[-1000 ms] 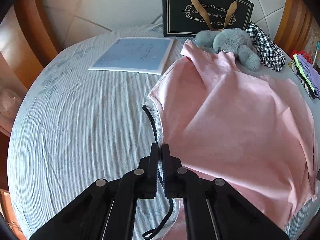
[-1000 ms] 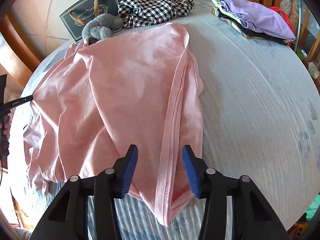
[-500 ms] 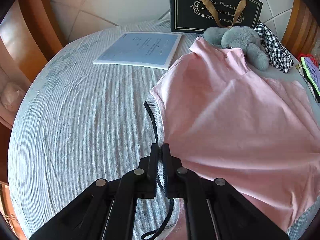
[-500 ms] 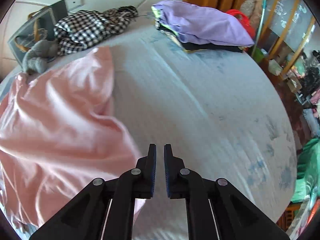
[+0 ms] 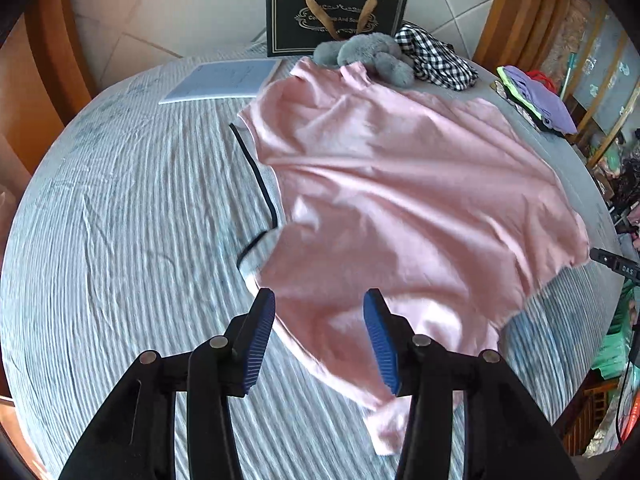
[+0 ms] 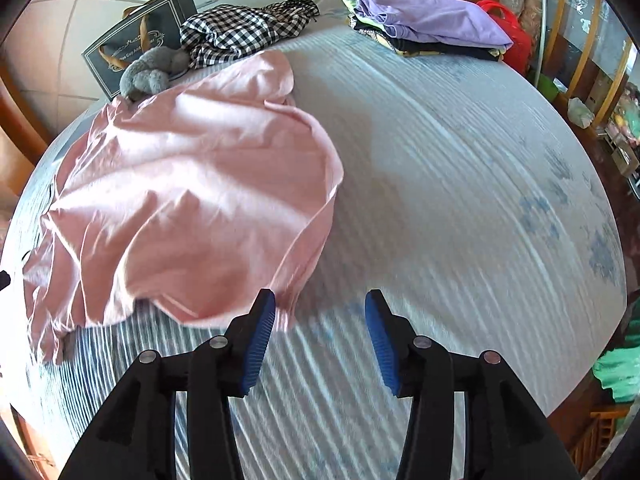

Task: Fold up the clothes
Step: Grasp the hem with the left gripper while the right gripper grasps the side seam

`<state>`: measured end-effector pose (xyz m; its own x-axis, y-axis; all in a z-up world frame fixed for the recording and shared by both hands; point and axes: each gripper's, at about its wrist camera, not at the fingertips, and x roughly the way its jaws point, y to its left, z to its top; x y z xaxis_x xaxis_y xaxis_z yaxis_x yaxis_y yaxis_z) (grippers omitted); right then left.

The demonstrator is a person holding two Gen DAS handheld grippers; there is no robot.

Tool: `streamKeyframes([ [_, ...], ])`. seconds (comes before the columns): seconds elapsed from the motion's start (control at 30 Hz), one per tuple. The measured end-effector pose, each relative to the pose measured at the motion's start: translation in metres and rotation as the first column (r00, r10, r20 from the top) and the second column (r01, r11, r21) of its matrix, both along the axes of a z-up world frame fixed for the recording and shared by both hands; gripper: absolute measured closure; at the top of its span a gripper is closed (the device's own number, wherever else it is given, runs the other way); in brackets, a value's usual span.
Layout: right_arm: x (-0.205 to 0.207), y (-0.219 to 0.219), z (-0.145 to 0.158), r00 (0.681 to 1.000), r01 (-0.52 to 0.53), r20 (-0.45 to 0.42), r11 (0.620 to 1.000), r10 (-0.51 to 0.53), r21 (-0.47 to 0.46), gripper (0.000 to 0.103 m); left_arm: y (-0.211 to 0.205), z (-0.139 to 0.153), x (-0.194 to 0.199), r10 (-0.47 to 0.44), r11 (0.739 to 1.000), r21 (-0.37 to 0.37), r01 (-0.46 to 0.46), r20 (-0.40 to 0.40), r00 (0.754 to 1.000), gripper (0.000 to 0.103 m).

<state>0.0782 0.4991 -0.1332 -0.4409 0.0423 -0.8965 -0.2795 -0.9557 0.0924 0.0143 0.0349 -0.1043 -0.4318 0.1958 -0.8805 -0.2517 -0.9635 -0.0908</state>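
Note:
A pink shirt [image 5: 400, 192] lies loosely spread on the bed, with a dark-edged grey collar [image 5: 256, 176] at its left side. It also shows in the right wrist view [image 6: 192, 208], rumpled, left of centre. My left gripper [image 5: 320, 332] is open and empty, its blue pads on either side of the shirt's near edge. My right gripper [image 6: 320, 332] is open and empty above the bare bed cover, just right of the shirt's near corner.
A grey striped bed cover [image 5: 120, 240] is under everything. At the back stand a dark gift bag [image 5: 336, 20], a grey plush toy [image 5: 364, 56], a checked garment [image 6: 244, 32] and a blue booklet [image 5: 224, 80]. A stack of folded clothes [image 6: 428, 20] sits at the far right.
Both grippers have opened and let go of the pink shirt. The shirt has dropped onto the bed, and both grippers have pulled back from it.

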Motion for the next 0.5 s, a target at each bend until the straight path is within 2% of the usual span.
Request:
streamKeyframes([
  [0.07, 0.014, -0.008, -0.004, 1.0, -0.003, -0.005, 1.0, 0.003, -0.011, 0.046, 0.002, -0.011, 0.018, -0.013, 1.0, 0.01, 0.012, 0.035, 0.999, 0.056],
  [0.17, 0.026, -0.017, -0.005, 1.0, -0.012, -0.023, 1.0, 0.012, -0.014, 0.043, 0.003, -0.026, 0.035, -0.014, 1.0, 0.023, 0.012, 0.076, 0.997, 0.056],
  [0.27, 0.03, -0.02, -0.005, 0.999, -0.013, -0.04, 1.0, 0.012, -0.024, 0.044, 0.006, -0.033, 0.041, -0.008, 0.999, 0.052, 0.003, 0.098, 0.995, 0.056],
  [0.37, 0.025, -0.022, -0.007, 0.999, -0.013, -0.046, 0.999, 0.011, -0.043, 0.056, 0.014, -0.035, 0.048, -0.021, 0.997, 0.07, 0.014, 0.103, 0.994, 0.056],
  [0.5, 0.012, -0.027, -0.008, 0.998, -0.011, -0.067, 0.999, 0.008, -0.041, 0.056, 0.03, -0.039, 0.052, -0.05, 0.997, 0.058, 0.044, 0.106, 0.993, 0.056],
])
